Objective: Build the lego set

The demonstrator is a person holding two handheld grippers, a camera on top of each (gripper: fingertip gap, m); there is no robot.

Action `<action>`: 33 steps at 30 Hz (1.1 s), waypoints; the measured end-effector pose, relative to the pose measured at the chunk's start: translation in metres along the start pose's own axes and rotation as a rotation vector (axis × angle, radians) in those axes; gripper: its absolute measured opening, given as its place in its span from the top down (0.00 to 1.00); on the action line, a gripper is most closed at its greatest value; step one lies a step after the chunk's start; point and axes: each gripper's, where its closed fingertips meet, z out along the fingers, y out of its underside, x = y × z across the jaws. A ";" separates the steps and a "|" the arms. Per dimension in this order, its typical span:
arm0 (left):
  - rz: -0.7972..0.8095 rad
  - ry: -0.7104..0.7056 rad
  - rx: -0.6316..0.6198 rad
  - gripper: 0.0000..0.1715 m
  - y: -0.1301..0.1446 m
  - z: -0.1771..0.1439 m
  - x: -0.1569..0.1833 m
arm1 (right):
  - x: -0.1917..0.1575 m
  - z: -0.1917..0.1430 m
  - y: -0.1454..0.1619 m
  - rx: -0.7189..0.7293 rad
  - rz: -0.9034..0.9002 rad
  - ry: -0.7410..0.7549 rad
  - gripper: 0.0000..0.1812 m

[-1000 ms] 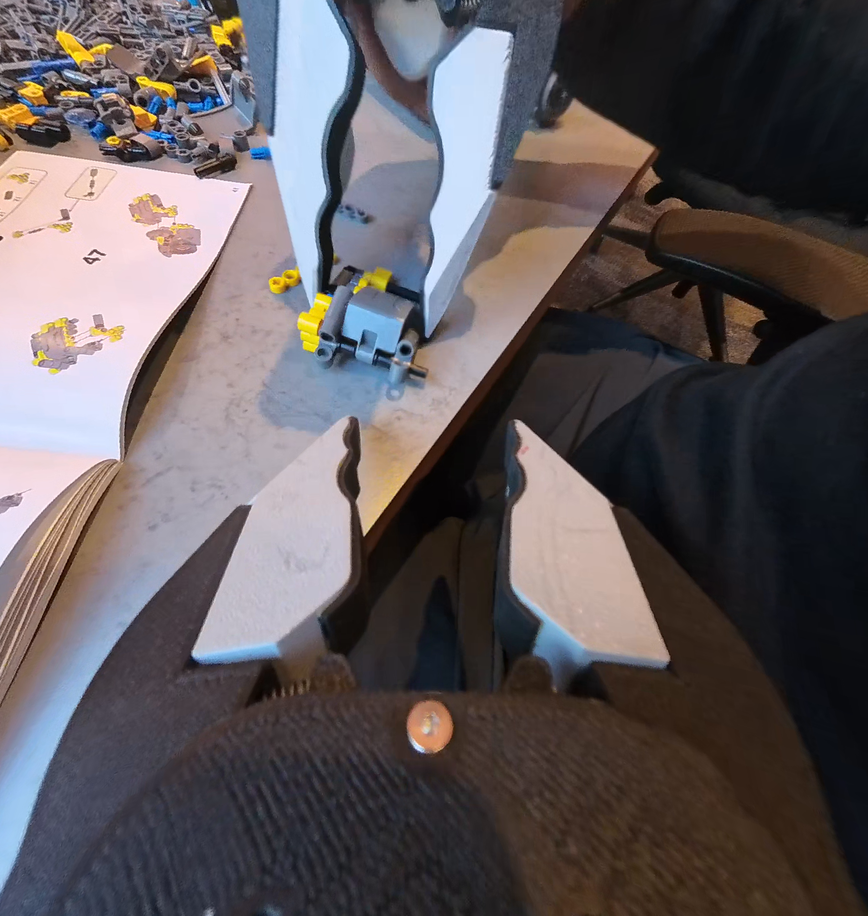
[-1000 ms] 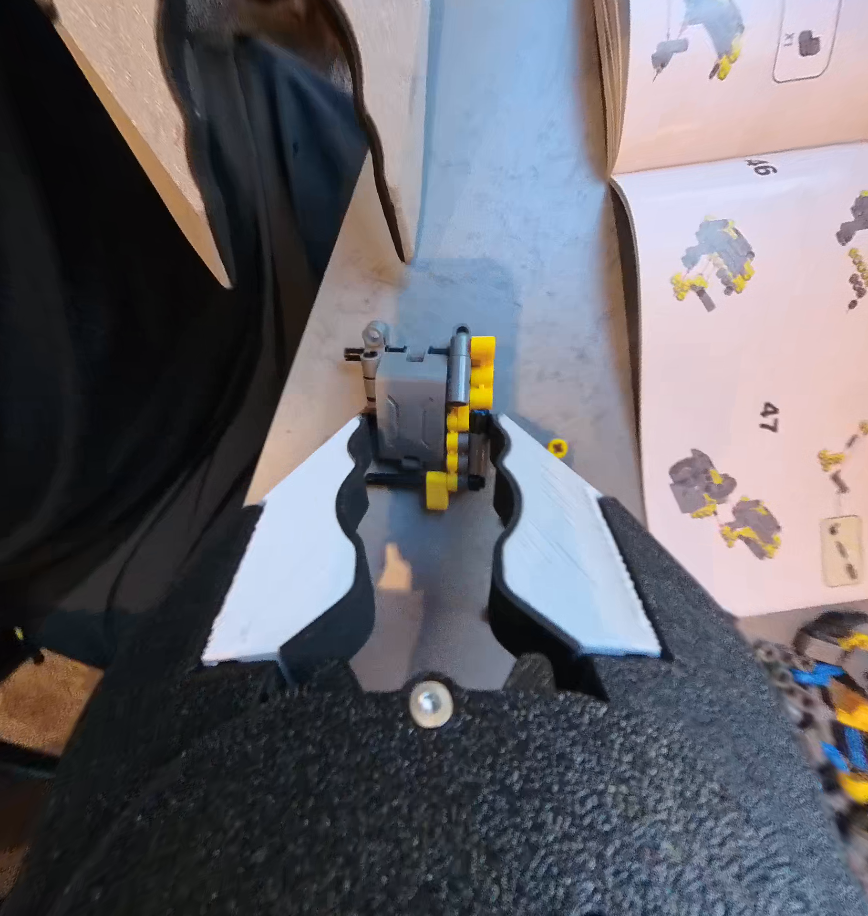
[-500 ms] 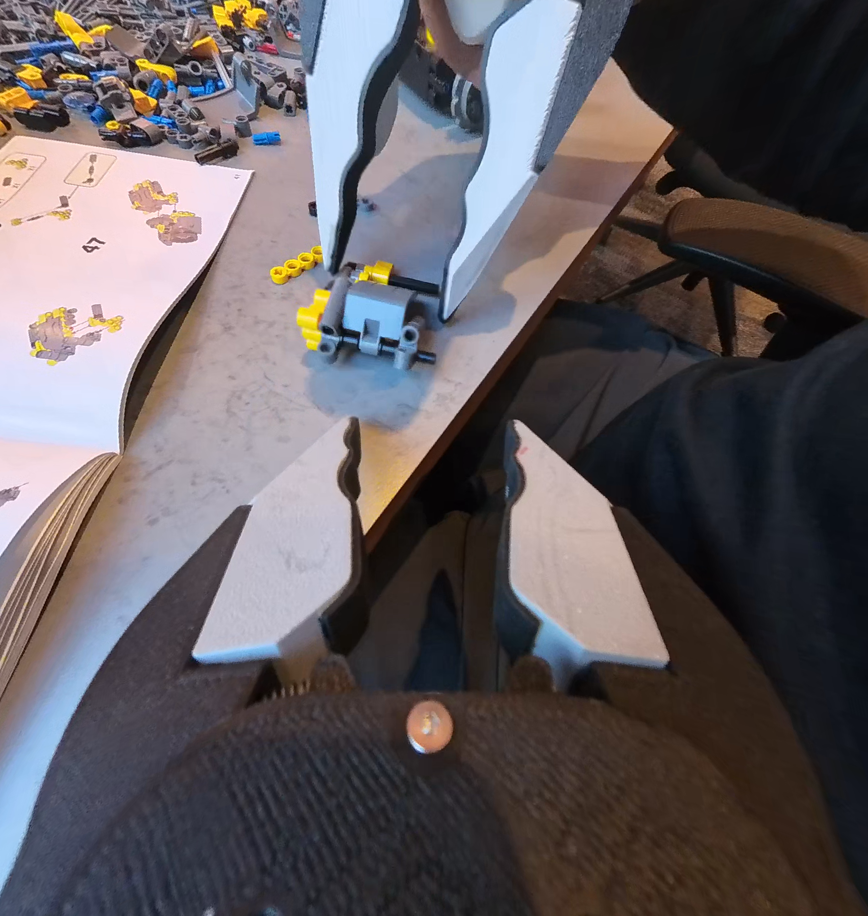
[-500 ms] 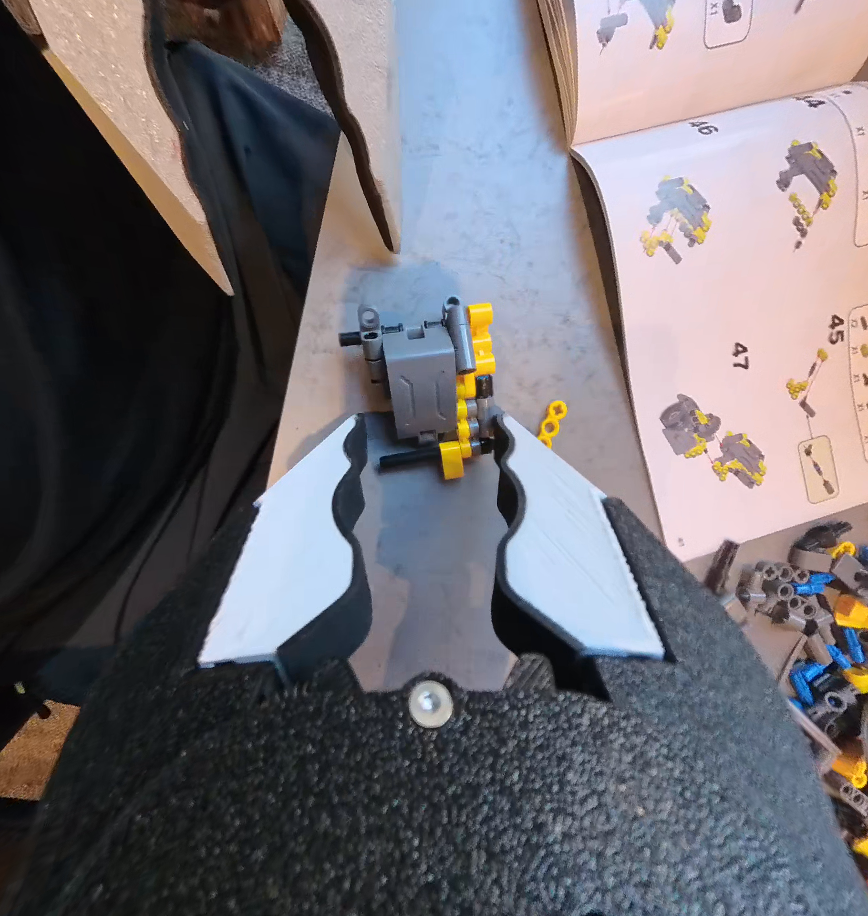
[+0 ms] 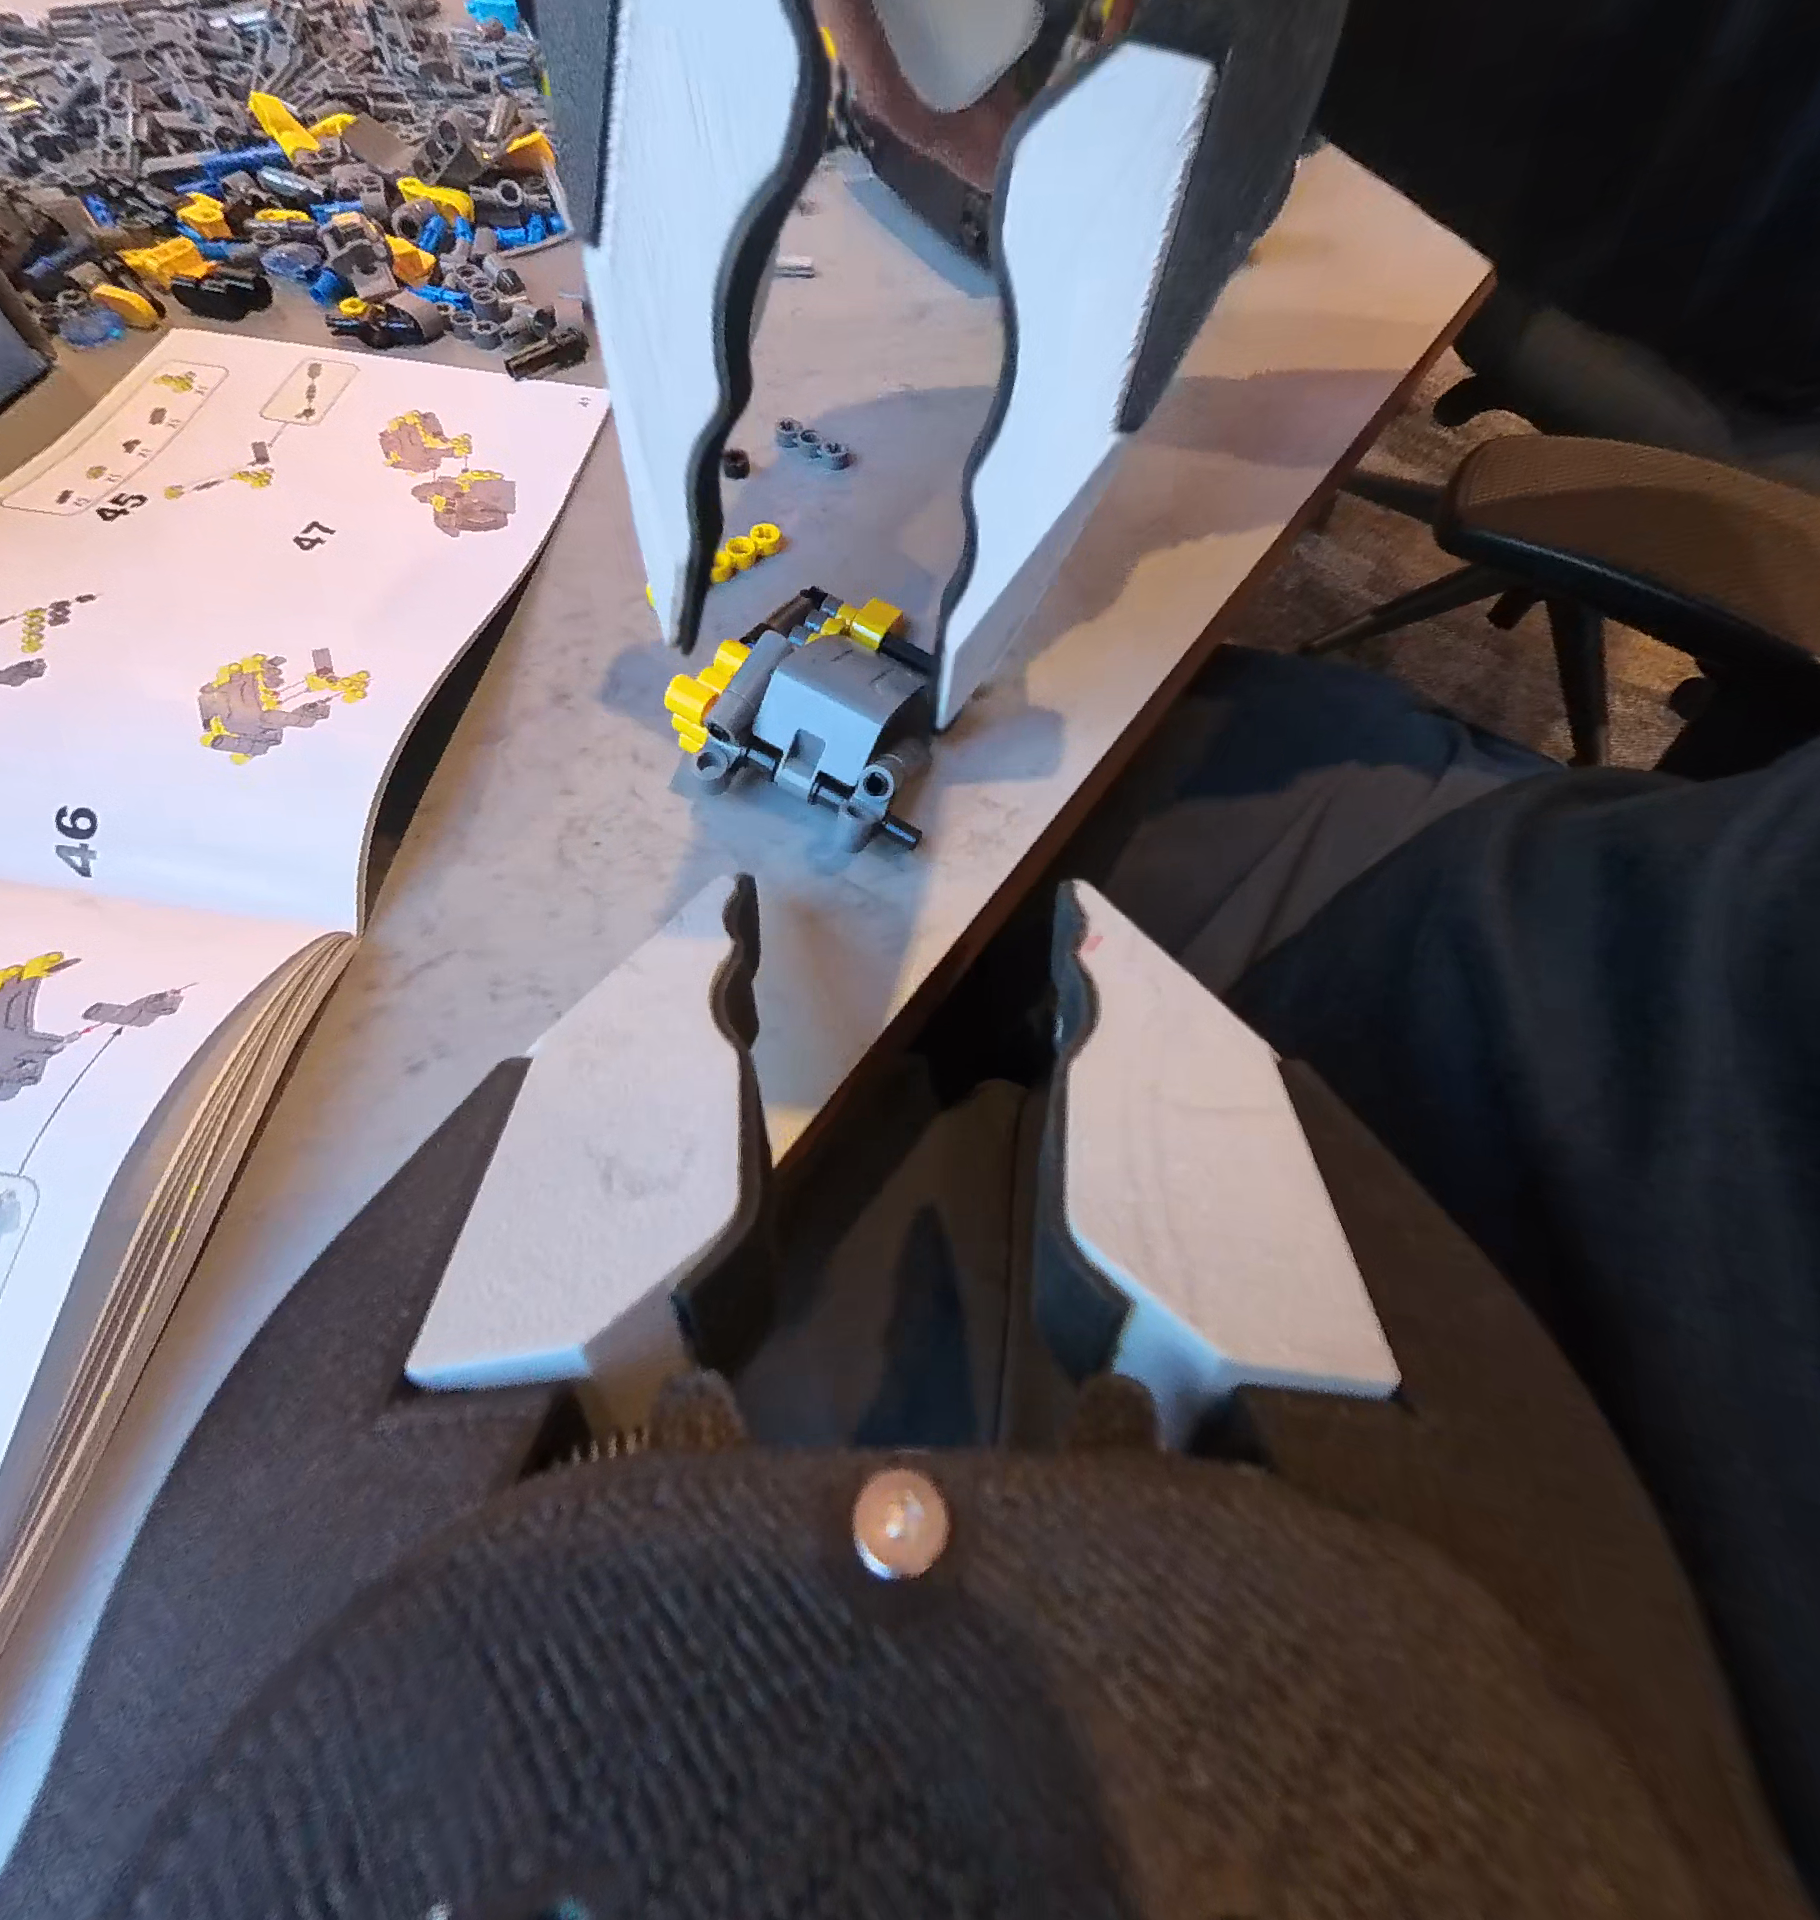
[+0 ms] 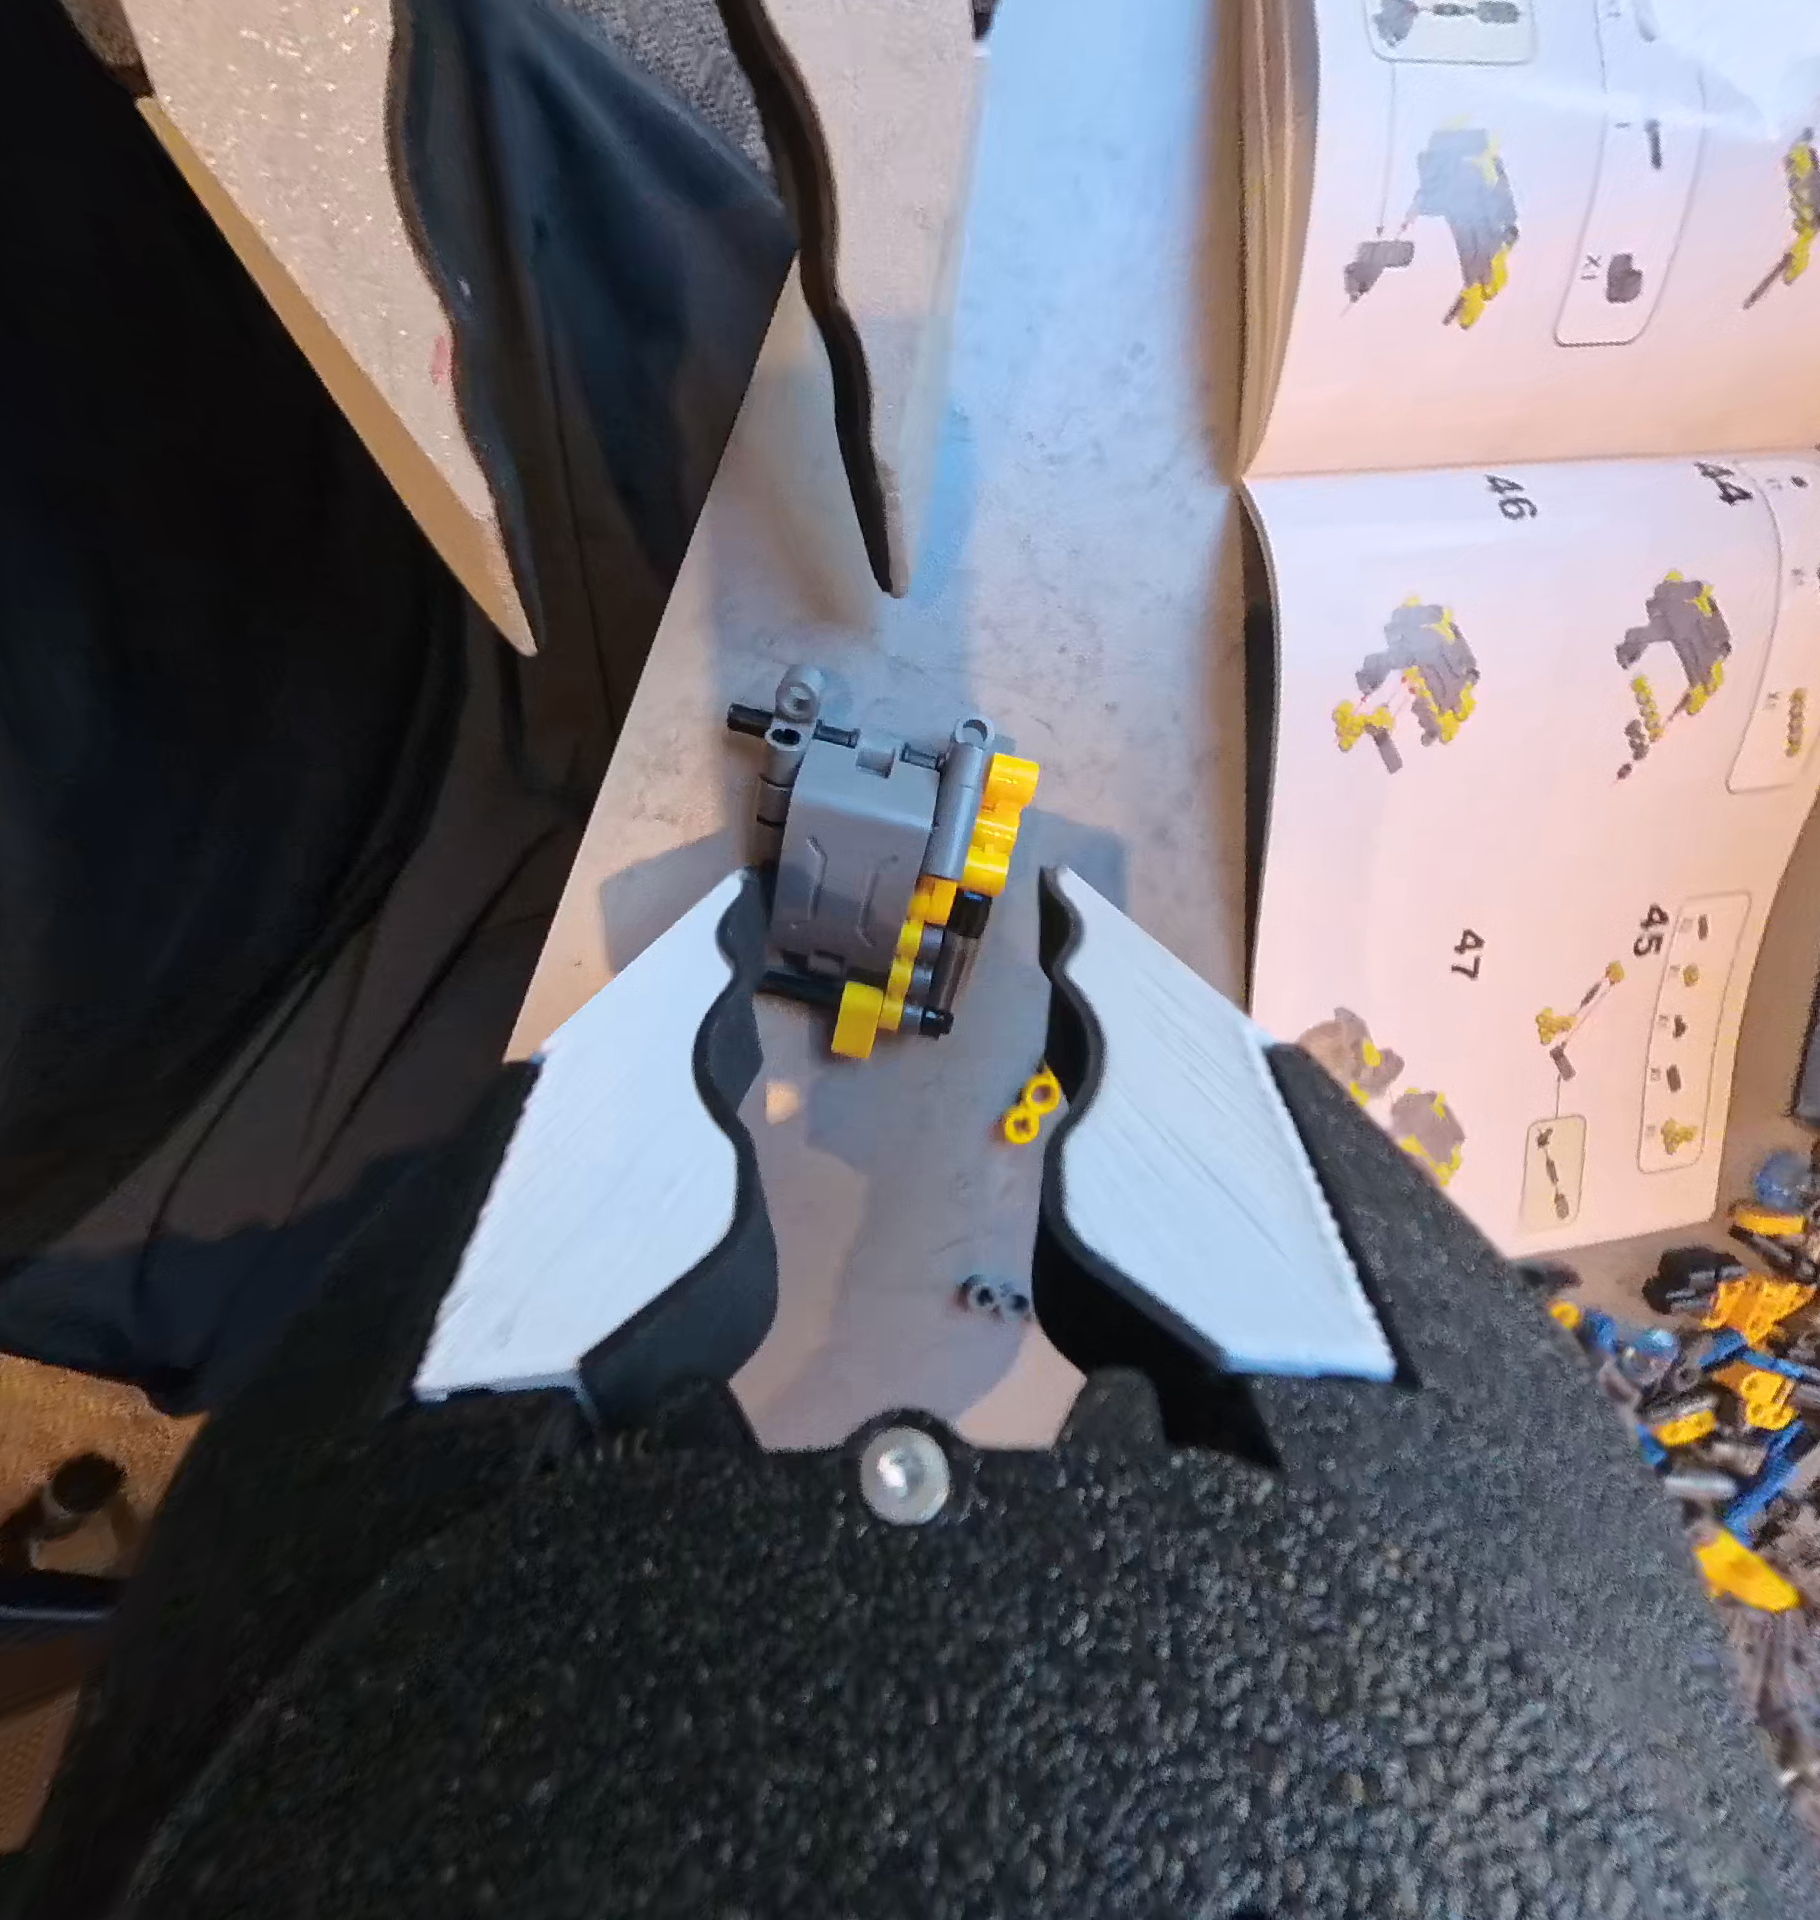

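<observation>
A small grey, yellow and black brick assembly [image 5: 818,717] lies on the grey table [image 5: 532,862] near its edge. My left gripper [image 5: 906,904] is open and empty, its tips just short of the assembly, one fingertip over the table edge. My right gripper [image 6: 895,883] is open and empty, pointing down at the assembly [image 6: 864,852], which lies partly between its tips, close against the left fingertip [image 6: 745,894]. In the left wrist view the right gripper [image 5: 818,665] straddles the assembly from the far side. In the right wrist view the left gripper [image 6: 708,613] shows beyond it.
An open instruction booklet [image 5: 210,623] lies left of the assembly, also in the right wrist view [image 6: 1560,831]. A pile of loose bricks [image 5: 262,187] lies behind it. A small yellow piece [image 6: 1031,1117] and a small grey piece [image 6: 989,1294] lie under my right gripper. A person's dark clothing [image 5: 1612,1039] and a chair [image 5: 1664,561] are past the table edge. About 6 centimeters separates my left fingertips from my right.
My right gripper has pulled back and up from the assembly, which now lies at its tips instead of deep between the fingers. The left gripper has shifted slightly closer.
</observation>
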 end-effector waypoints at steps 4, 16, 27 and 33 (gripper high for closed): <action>-0.008 0.009 0.004 0.67 -0.001 -0.001 0.001 | -0.003 -0.006 0.009 0.045 0.104 0.032 0.70; -0.028 0.011 0.002 0.67 0.000 0.000 0.000 | -0.019 -0.013 0.035 0.139 0.343 0.088 0.67; -0.023 0.006 -0.002 0.68 0.001 0.000 0.000 | -0.019 -0.009 0.037 0.141 0.345 0.079 0.68; -0.024 -0.003 0.010 0.68 -0.002 -0.003 -0.003 | -0.011 -0.010 0.041 0.117 0.344 0.097 0.67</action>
